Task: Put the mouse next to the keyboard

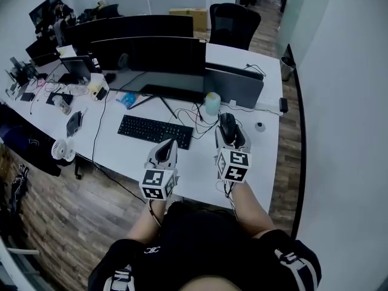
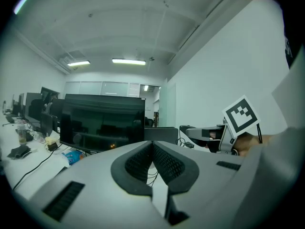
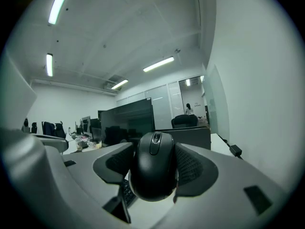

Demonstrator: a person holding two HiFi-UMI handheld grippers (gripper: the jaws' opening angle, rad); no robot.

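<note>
Your left gripper (image 1: pixel 163 152) has its jaws together on nothing, near the front edge of the keyboard (image 1: pixel 154 130). Your right gripper (image 1: pixel 230 137) has its jaws clamped on the mouse (image 1: pixel 227 124) (wheel end pointing away from you), over the surface (image 1: pixel 200 162) just right of the keyboard.

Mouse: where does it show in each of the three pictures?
Head view: mouse right of centre, in the right hand-held gripper.
Left gripper view: cannot be made out.
Right gripper view: dead centre, clamped between the jaws.
Shared landmark: the large dark monitor.
</note>
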